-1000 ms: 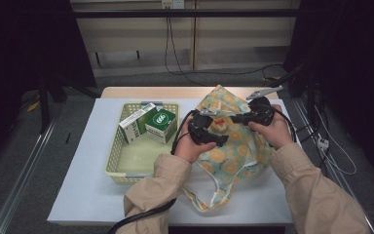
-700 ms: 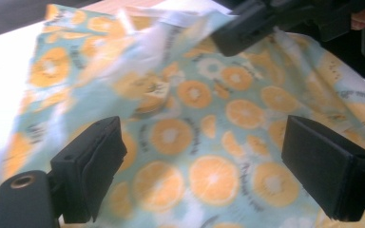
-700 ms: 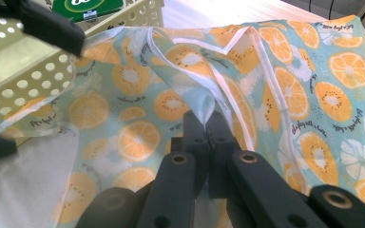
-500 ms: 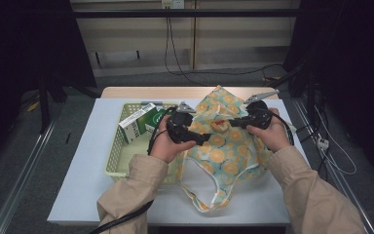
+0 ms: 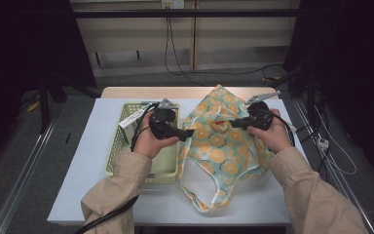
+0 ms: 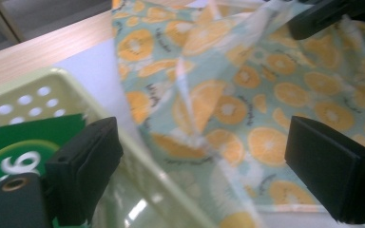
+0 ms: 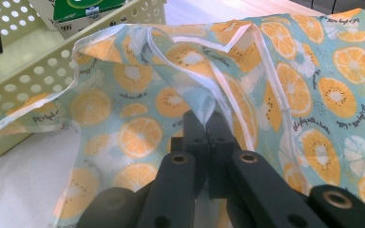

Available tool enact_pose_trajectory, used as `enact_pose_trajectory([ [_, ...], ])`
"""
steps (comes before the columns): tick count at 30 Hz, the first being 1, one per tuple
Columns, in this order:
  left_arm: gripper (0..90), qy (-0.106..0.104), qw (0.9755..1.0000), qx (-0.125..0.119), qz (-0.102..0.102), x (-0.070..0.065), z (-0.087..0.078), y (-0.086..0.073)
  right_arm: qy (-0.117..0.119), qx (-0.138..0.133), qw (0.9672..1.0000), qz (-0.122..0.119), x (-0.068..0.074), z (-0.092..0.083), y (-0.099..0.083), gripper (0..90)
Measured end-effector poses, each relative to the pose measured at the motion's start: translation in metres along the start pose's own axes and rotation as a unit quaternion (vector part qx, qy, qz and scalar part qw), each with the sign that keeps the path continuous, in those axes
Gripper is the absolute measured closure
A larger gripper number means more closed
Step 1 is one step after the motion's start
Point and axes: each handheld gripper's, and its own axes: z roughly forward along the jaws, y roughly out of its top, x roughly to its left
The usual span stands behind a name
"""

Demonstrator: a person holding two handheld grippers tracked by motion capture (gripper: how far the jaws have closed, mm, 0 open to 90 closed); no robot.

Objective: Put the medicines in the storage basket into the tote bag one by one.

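One orange-print bag, one pale green basket, two green-and-white boxes in it, and two tongs at work on one worktop.

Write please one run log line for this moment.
right gripper: shut on orange-print bag rim | left gripper: open, between bag and basket | green boxes: in basket

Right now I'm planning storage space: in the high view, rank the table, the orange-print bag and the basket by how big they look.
1. Table, largest.
2. Orange-print bag.
3. Basket, though a hand and sleeve cover part of it, so its margin below the bag is unsure.
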Motion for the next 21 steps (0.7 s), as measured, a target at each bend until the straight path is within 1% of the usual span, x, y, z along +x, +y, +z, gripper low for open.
enact_pose_trajectory([
  [1,10.9,-0.012,0.9999,0.0,-0.002,0.004,-0.001,-0.001,0.0,-0.001,1.0,0.0,0.0,0.0,0.0,90.0],
  [2,10.4,-0.008,1.0,0.003,0.002,0.007,-0.002,-0.002,0.0,0.0,1.0,0.0,0.0,0.0,0.0,90.0],
  [4,10.3,-0.005,1.0,0.006,0.001,0.01,-0.004,-0.004,0.0,-0.001,1.0,-0.001,0.0,-0.001,0.0,90.0],
  [5,10.0,-0.005,0.9999,0.007,0.004,0.013,-0.004,-0.004,0.001,-0.001,1.0,-0.001,0.0,-0.001,0.0,90.0],
  [6,9.9,-0.001,1.0,0.004,0.003,0.014,-0.005,-0.005,0.0,-0.001,1.0,-0.001,0.0,-0.001,0.0,90.0],
  [8,9.4,0.003,1.0,0.006,0.007,0.018,-0.005,-0.007,0.001,-0.002,1.0,0.0,-0.001,-0.001,-0.001,90.0],
  [12,8.7,0.015,0.9998,0.009,0.0,0.027,-0.005,-0.011,0.002,-0.003,1.0,0.001,-0.001,-0.001,-0.001,90.0],
  [13,8.6,0.023,0.9997,0.005,-0.009,0.028,-0.004,-0.013,0.002,-0.003,1.0,0.002,-0.001,-0.001,-0.001,90.0],
  [14,8.5,0.022,0.9997,0.012,-0.002,0.032,-0.004,-0.014,0.002,-0.004,1.0,0.002,-0.001,-0.001,-0.001,90.0],
  [15,8.3,0.027,0.9996,0.01,-0.004,0.035,-0.004,-0.015,0.002,-0.004,1.0,0.003,-0.001,-0.001,-0.001,90.0],
  [16,8.1,0.031,0.9994,0.005,-0.013,0.037,-0.003,-0.017,0.002,-0.003,1.0,0.003,-0.001,-0.002,-0.001,90.0],
  [17,8.0,0.032,0.9994,0.008,-0.013,0.04,-0.003,-0.018,0.003,-0.004,1.0,0.003,-0.002,-0.002,-0.001,90.0],
  [19,8.0,0.044,0.9989,0.005,-0.014,0.046,-0.002,-0.021,0.004,-0.005,1.0,0.003,-0.002,-0.002,-0.001,90.0],
  [21,8.0,0.05,0.9986,0.009,-0.018,0.052,-0.002,-0.025,0.005,-0.007,1.0,0.004,-0.003,-0.002,-0.002,90.0],
])
